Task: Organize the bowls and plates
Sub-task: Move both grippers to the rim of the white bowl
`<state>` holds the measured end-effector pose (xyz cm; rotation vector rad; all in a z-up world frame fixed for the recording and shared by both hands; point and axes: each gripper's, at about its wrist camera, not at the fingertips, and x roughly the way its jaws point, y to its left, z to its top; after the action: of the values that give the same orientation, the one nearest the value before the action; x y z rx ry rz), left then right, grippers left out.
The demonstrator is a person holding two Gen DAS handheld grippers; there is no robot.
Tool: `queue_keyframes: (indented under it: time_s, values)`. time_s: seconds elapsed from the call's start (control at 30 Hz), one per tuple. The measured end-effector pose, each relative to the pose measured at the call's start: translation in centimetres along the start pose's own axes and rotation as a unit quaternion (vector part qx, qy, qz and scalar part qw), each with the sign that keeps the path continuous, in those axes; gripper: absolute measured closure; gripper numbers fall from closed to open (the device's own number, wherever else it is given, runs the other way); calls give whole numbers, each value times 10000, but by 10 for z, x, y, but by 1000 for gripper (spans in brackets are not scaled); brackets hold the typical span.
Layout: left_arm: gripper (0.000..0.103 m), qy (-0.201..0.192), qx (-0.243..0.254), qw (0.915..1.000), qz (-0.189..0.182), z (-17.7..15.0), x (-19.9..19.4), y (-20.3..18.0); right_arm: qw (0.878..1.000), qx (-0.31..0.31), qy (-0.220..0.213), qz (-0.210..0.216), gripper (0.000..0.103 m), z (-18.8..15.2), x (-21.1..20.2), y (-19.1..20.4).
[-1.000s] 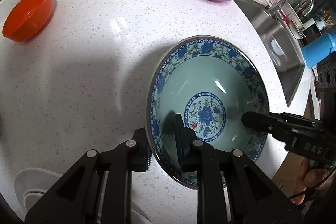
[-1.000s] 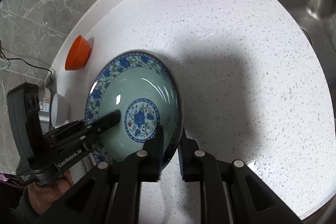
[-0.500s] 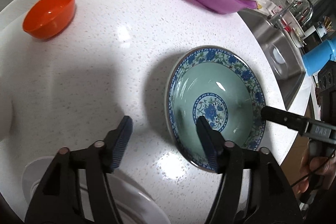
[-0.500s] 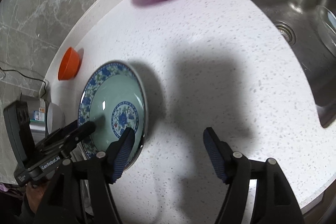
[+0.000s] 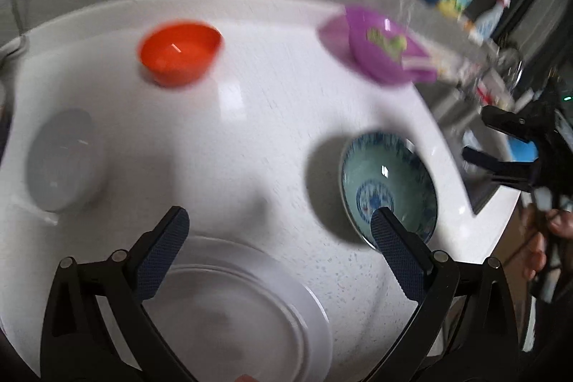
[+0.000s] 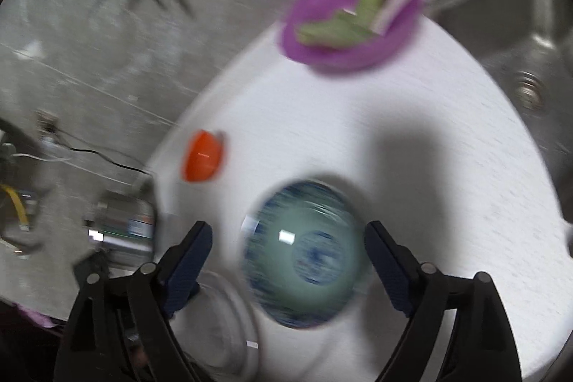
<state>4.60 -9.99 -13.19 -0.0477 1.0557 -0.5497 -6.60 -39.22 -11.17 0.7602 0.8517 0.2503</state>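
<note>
Your blue-patterned bowl (image 5: 388, 183) sits alone on the white worktop (image 5: 258, 117), near the edge by the sink (image 6: 519, 34), probably set there so it is clear of the other dishes. The orange bowl (image 5: 179, 52) stands well apart toward the wall, the purple bowl (image 5: 381, 51) with green scraps sits at the far corner, a pale bowl (image 5: 62, 160) lies to the left, and a white plate (image 5: 250, 306) lies just under your left gripper (image 5: 277, 237).

Both sets of fingers are opening wide and grip nothing. The fingers of your right gripper (image 6: 288, 251) frame the blue-patterned bowl from above without touching it. Your left gripper tilts steeply down over the plate; your right gripper slants less steeply. Both views are blurred, so fine detail is lost.
</note>
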Motion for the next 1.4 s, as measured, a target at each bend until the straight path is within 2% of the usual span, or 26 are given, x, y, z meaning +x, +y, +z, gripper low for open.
queue_keyframes:
  time_s: [0.1, 0.2, 0.27, 0.33, 0.37, 0.5, 0.6, 0.7, 0.77, 0.8, 0.9, 1.1, 1.2, 1.27, 1.4]
  values:
    - [0, -454, -318, 9984, -102, 4, -37, 37, 9988, -123, 145, 462, 9, 12, 15, 27]
    - [0, -698, -702, 9948, 218, 8, -66, 84, 9960, -517, 376, 622, 9, 19, 40, 63]
    - [0, -756, -963, 9894, 786, 10, -80, 121, 9931, -839, 494, 658, 9, 22, 60, 93]
    - [0, -755, -1278, 9796, 1357, 11, -92, 158, 9902, -1019, 636, 707, 9, 21, 82, 119]
    - [0, -759, -1412, 9764, 1449, 11, -95, 172, 9881, -1122, 737, 746, 9, 21, 95, 131]
    - [0, -539, -1940, 9689, 1440, 7, -94, 232, 9763, -1658, 1229, 655, 9, 9, 155, 184]
    - [1, -249, -2027, 9696, 1346, 1, -77, 257, 9676, -1857, 1637, 487, 14, -4, 198, 208]
    - [1, 47, -1965, 9712, 1346, -4, -56, 267, 9573, -2075, 1981, 355, 16, -19, 239, 224]
    - [2, 221, -1863, 9714, 1455, -4, -43, 270, 9511, -2127, 2226, 245, 22, -30, 263, 227]
    - [2, 259, -1824, 9716, 1487, -3, -39, 272, 9495, -2101, 2323, 180, 28, -35, 272, 225]
    - [2, 374, -1736, 9729, 1481, 0, -28, 274, 9487, -1893, 2531, 90, 33, -44, 294, 219]
    - [6, 626, -1701, 9769, 1128, 10, 5, 284, 9496, -1674, 2650, -93, 37, -52, 312, 205]
    - [20, 654, -1556, 9806, 999, 15, 17, 284, 9504, -1654, 2630, -121, 38, -50, 317, 206]
    - [23, 675, -1392, 9828, 1010, 23, 27, 278, 9504, -1646, 2635, -161, 38, -50, 319, 204]
    - [23, 633, -1312, 9845, 975, 29, 32, 277, 9501, -1615, 2664, -175, 41, -51, 322, 203]
